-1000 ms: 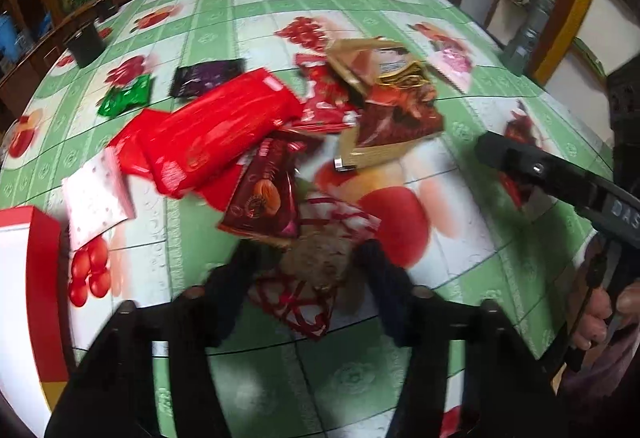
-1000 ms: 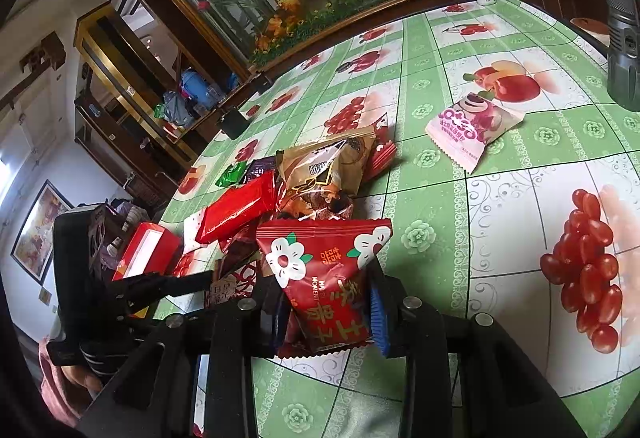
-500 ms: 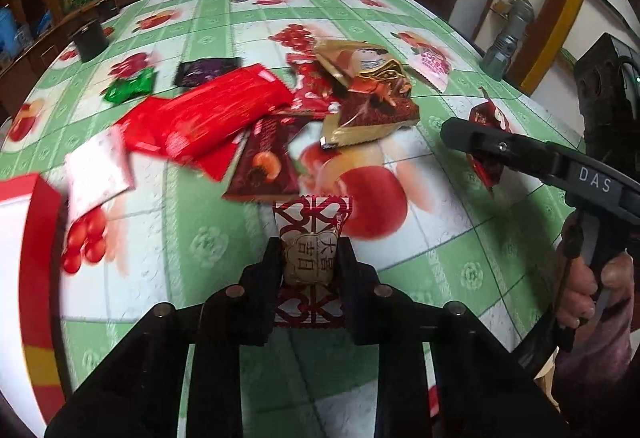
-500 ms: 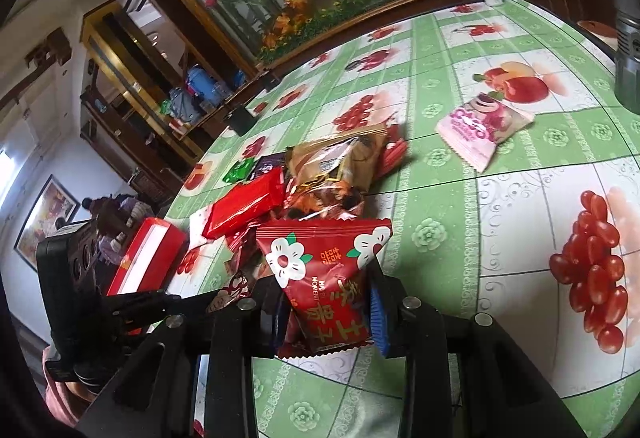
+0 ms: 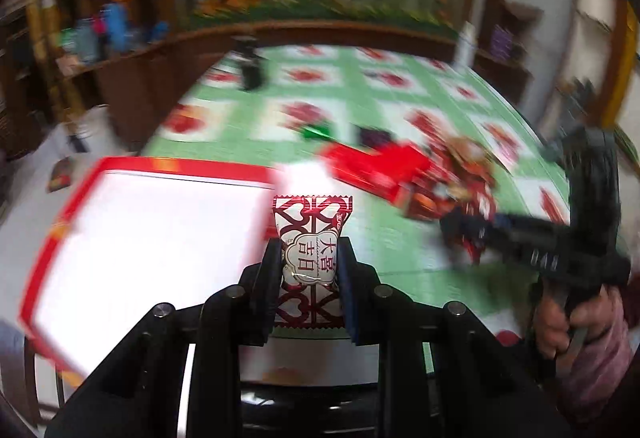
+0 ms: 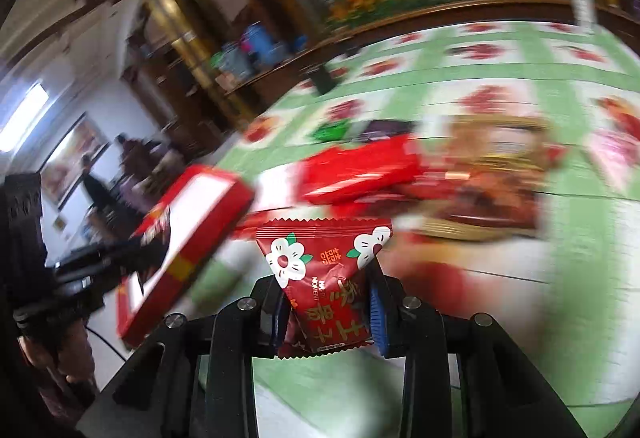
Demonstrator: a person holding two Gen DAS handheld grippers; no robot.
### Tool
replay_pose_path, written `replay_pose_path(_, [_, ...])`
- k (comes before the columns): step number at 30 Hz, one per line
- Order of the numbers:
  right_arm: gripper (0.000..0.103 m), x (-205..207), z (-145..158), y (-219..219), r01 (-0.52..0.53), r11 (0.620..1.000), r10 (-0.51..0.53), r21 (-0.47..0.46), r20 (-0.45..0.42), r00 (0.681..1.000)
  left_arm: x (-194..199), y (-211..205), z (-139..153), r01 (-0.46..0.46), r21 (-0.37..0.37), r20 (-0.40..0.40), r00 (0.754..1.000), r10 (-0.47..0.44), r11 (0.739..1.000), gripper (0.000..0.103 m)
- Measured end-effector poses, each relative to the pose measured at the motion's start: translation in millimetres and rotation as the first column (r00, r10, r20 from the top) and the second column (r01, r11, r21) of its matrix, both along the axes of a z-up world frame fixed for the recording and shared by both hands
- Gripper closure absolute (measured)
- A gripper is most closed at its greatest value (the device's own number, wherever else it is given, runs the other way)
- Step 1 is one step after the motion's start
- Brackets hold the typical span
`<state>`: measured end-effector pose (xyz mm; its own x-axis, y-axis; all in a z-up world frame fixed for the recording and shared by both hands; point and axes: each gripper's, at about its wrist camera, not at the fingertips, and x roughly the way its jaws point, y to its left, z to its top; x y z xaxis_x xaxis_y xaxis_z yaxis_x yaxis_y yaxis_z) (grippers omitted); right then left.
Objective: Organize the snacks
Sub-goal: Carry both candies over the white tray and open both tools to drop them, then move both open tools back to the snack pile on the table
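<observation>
left gripper pinches heart-pattern candy packet, frame centre, beside red-rimmed box | right gripper pinches flower-print snack pouch, centre | risk: blurred views suggest speed; a release could miss the box

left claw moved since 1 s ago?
Yes. The left claw, shut on a small red-and-white packet, has swung left, away from the snack pile, toward the red-rimmed box.

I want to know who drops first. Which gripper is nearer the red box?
Left. The left gripper, holding its candy, sits at the red box's edge; the right gripper is farther off, toward the snack pile.
</observation>
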<state>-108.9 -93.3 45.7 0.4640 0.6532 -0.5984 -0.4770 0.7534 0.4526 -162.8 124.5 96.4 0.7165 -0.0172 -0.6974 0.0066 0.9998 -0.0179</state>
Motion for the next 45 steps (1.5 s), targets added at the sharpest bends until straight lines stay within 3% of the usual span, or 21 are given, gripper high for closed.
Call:
replay_pose_path(4, [0.07, 1, 11, 61, -0.121, 0.993, 0.121, 0.005, 0.024, 0.992, -12, 49, 5, -0.132, 0.011, 0.029, 0.991, 0.132, 0.991, 0.079])
replay_pose_path(9, [0.07, -6, 21, 136, -0.257, 0.966, 0.256, 0.011, 0.058, 0.965, -22, 90, -13, -0.232, 0.018, -0.008, 0.973, 0.233, 0.972, 0.079])
replay_pose_path(19, [0.067, -30, 9, 222, -0.394, 0.918, 0.395, -0.039, 0.047, 0.917, -37, 122, -36, -0.301, 0.051, -0.052, 0.951, 0.303, 0.952, 0.079])
replay_pose_path(24, [0.066, -29, 5, 227, -0.385, 0.921, 0.387, -0.063, 0.036, 0.921, -37, 124, -40, -0.345, 0.103, -0.05, 0.935, 0.352, 0.933, 0.078])
replay_pose_path(26, [0.061, -26, 6, 223, -0.371, 0.927, 0.373, -0.062, 0.042, 0.927, -36, 123, -41, -0.358, 0.131, -0.041, 0.93, 0.366, 0.925, 0.076])
replay_pose_path(29, [0.052, -24, 10, 217, -0.354, 0.934, 0.356, -0.05, 0.051, 0.933, -37, 121, -41, -0.371, 0.156, -0.031, 0.924, 0.38, 0.915, 0.058])
replay_pose_path(33, [0.051, -23, 14, 213, -0.348, 0.936, 0.35, -0.043, 0.058, 0.935, -39, 119, -38, -0.386, 0.193, -0.005, 0.919, 0.394, 0.902, 0.057])
replay_pose_path(45, [0.051, -20, 19, 195, -0.325, 0.945, 0.326, -0.022, 0.065, 0.943, -38, 116, -34, -0.388, 0.206, -0.005, 0.917, 0.398, 0.898, 0.057])
